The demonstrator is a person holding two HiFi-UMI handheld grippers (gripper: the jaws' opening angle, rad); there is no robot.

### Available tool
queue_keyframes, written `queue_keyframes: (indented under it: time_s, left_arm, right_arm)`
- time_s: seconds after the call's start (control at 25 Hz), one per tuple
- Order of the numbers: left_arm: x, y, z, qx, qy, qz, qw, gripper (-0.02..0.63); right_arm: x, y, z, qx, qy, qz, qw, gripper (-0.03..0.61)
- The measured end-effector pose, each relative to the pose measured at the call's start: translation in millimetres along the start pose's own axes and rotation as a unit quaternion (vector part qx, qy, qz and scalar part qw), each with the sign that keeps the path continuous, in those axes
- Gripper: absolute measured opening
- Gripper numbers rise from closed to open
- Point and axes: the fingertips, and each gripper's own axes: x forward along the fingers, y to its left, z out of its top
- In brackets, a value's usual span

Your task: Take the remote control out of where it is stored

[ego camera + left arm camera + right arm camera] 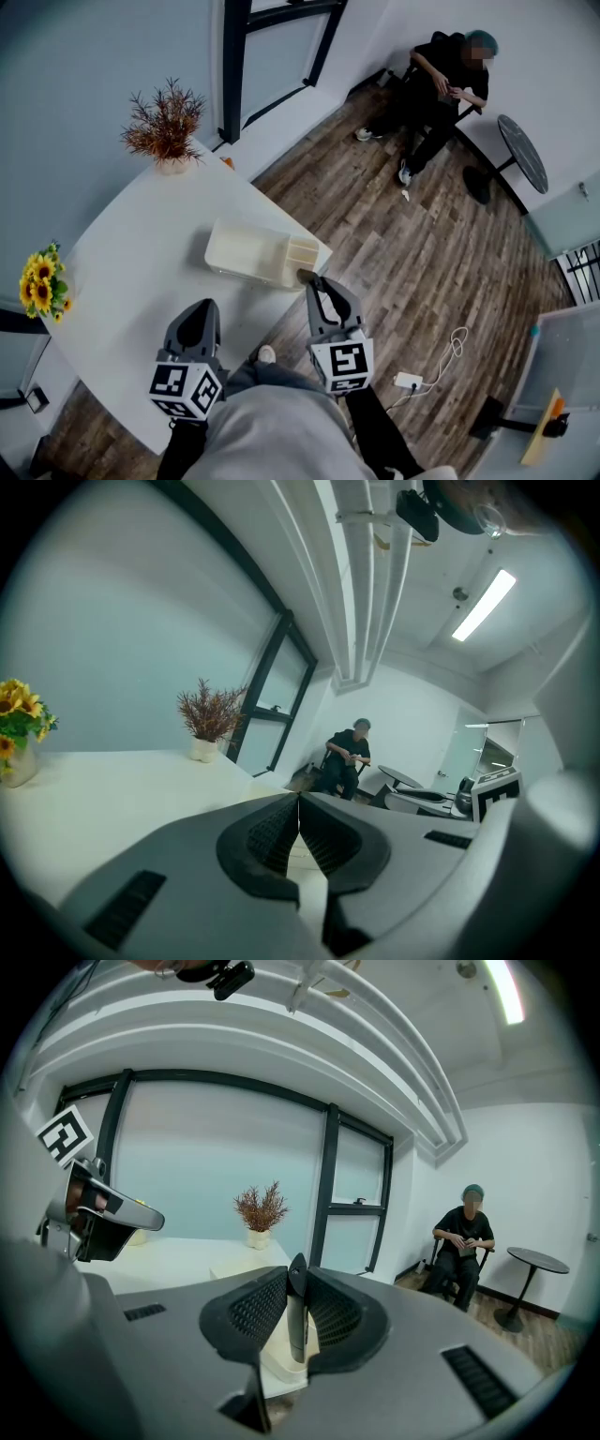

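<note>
A slim dark remote control (297,1327) stands on edge between the jaws of my right gripper (296,1279), which is shut on it. In the head view the remote's tip (306,275) pokes out of the right gripper (317,287) just past the near right corner of a white storage tray (246,251) on the white table (122,272). The tray (279,1358) also shows below the jaws in the right gripper view. My left gripper (201,311) hovers over the table's near side, its jaws (299,801) shut with nothing between them.
A dried reddish plant (167,127) stands at the table's far corner and sunflowers (39,286) at its left edge. A person (441,84) sits on a chair across the wooden floor beside a round table (522,153). A power strip (409,381) lies on the floor.
</note>
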Motion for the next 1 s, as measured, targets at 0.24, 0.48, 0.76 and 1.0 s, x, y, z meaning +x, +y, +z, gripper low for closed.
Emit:
queue_keyframes:
  time_s: [0.24,0.48,0.76,1.0]
  left_arm:
    - [-1.5,-0.2,1.1,0.0,-0.003,0.001,1.0,0.009]
    - [-1.9,-0.9,0.7,0.0,-0.004,0.0,1.0,0.009]
    - [-1.8,-2.3,1.4,0.002,-0.004,-0.003,1.0,0.009]
    - [-3.1,-0.8,3.8,0.005,-0.006,-0.003,1.0,0.009]
  right_arm:
    - [-2.8,0.5,2.2,0.002,-0.003,-0.001,1.0,0.069]
    - [-4.5,-0.1,3.0,0.0,-0.005,-0.002,1.0,0.069]
    - [-6.0,-0.6,4.7,-0.001,-0.007,-0.002,1.0,0.069]
    - [-6.7,1.2,6.4,-0.005,-0.009,-0.002,1.0,0.069]
